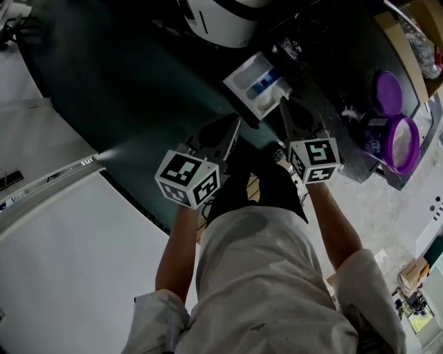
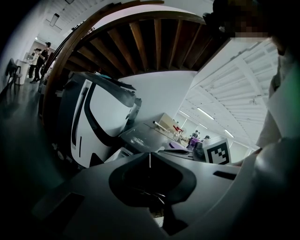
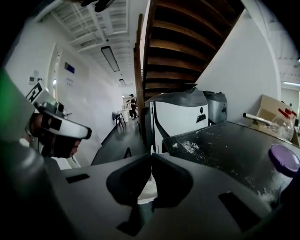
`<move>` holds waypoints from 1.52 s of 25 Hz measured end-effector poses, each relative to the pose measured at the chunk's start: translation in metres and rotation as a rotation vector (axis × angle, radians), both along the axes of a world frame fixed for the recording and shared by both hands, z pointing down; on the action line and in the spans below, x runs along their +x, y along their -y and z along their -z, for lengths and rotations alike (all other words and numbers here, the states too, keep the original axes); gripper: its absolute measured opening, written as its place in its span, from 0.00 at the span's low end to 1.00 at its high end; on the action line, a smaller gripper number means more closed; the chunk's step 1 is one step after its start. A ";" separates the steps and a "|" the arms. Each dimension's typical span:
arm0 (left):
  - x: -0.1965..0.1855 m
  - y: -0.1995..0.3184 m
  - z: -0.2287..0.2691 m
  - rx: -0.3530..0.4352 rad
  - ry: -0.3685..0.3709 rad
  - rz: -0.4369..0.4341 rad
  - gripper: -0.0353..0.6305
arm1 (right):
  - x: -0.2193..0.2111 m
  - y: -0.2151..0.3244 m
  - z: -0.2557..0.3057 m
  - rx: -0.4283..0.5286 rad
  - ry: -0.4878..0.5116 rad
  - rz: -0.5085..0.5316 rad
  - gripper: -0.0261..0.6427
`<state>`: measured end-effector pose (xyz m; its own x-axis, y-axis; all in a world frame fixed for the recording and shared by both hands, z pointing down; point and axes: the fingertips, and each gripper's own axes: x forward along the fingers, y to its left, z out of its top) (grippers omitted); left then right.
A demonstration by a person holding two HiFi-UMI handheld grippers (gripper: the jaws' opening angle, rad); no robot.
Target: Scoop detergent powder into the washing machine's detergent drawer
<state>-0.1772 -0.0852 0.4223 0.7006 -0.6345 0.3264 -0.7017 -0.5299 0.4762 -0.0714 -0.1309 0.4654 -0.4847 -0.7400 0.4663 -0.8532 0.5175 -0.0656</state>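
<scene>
Washing machine [image 1: 220,19] at top centre of head view. Detergent drawer [image 1: 257,84] open, upper centre. Purple detergent tub [image 1: 396,144] lidless at right edge, well apart from both tools. Left tool [image 1: 237,124] pressed together, empty, just lower left of drawer. Right tool [image 1: 283,104] pressed together, empty, tip at drawer's lower right corner.

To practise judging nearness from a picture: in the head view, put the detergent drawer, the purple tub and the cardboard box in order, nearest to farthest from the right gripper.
Measured from the right gripper:
1. Detergent drawer: just ahead of it, slightly to the left.
2. Purple tub: open, off to its right.
3. Cardboard box: at the far right corner, beyond the tub.
</scene>
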 end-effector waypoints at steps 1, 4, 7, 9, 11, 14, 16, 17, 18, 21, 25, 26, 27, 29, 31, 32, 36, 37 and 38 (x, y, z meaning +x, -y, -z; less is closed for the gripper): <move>0.001 0.000 0.001 0.003 0.000 -0.001 0.09 | 0.001 -0.001 0.003 -0.007 0.020 -0.008 0.06; 0.005 0.003 0.005 0.015 0.001 -0.005 0.09 | 0.006 -0.003 0.013 -0.012 0.066 -0.030 0.06; 0.007 0.004 0.011 0.031 0.002 -0.010 0.09 | 0.010 -0.006 0.025 0.005 0.088 -0.043 0.06; 0.009 0.006 0.017 0.041 0.003 -0.014 0.09 | 0.010 -0.008 0.035 0.016 0.102 -0.045 0.06; 0.010 0.007 0.022 0.051 0.005 -0.016 0.09 | 0.010 -0.010 0.045 0.028 0.113 -0.045 0.06; 0.011 0.009 0.028 0.066 0.007 -0.019 0.09 | 0.010 -0.012 0.060 0.049 0.121 -0.042 0.06; 0.012 0.011 0.032 0.076 0.011 -0.022 0.09 | 0.010 -0.012 0.068 0.062 0.127 -0.041 0.06; 0.012 0.012 0.033 0.081 0.013 -0.023 0.09 | 0.011 -0.012 0.071 0.067 0.131 -0.042 0.06; 0.012 0.013 0.035 0.085 0.014 -0.024 0.09 | 0.011 -0.012 0.075 0.071 0.136 -0.042 0.06; 0.012 0.015 0.040 0.096 0.018 -0.027 0.09 | 0.012 -0.013 0.086 0.084 0.146 -0.042 0.06; 0.014 0.018 0.046 0.111 0.020 -0.031 0.09 | 0.012 -0.013 0.099 0.104 0.152 -0.035 0.06; 0.014 0.019 0.047 0.115 0.020 -0.032 0.09 | 0.012 -0.014 0.102 0.109 0.151 -0.033 0.06; 0.014 0.020 0.049 0.119 0.020 -0.033 0.09 | 0.012 -0.014 0.105 0.114 0.151 -0.030 0.06; 0.015 0.023 0.052 0.128 0.021 -0.035 0.09 | 0.012 -0.013 0.111 0.124 0.155 -0.025 0.06; 0.016 0.026 0.055 0.137 0.021 -0.036 0.09 | 0.012 -0.013 0.118 0.134 0.161 -0.019 0.06; 0.016 0.027 0.057 0.141 0.020 -0.037 0.09 | 0.012 -0.014 0.121 0.139 0.163 -0.017 0.06; 0.018 0.029 0.062 0.156 0.019 -0.042 0.09 | 0.011 -0.016 0.130 0.159 0.168 -0.003 0.06; 0.019 0.030 0.062 0.158 0.019 -0.043 0.09 | 0.010 -0.016 0.131 0.165 0.170 0.003 0.06; 0.020 0.030 0.063 0.160 0.018 -0.045 0.09 | 0.009 -0.016 0.133 0.169 0.172 0.007 0.06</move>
<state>-0.1576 -0.1155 0.3594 0.7241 -0.6478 0.2365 -0.6836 -0.6290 0.3702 -0.0619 -0.1144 0.3326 -0.5514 -0.7972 0.2458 -0.8335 0.5390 -0.1217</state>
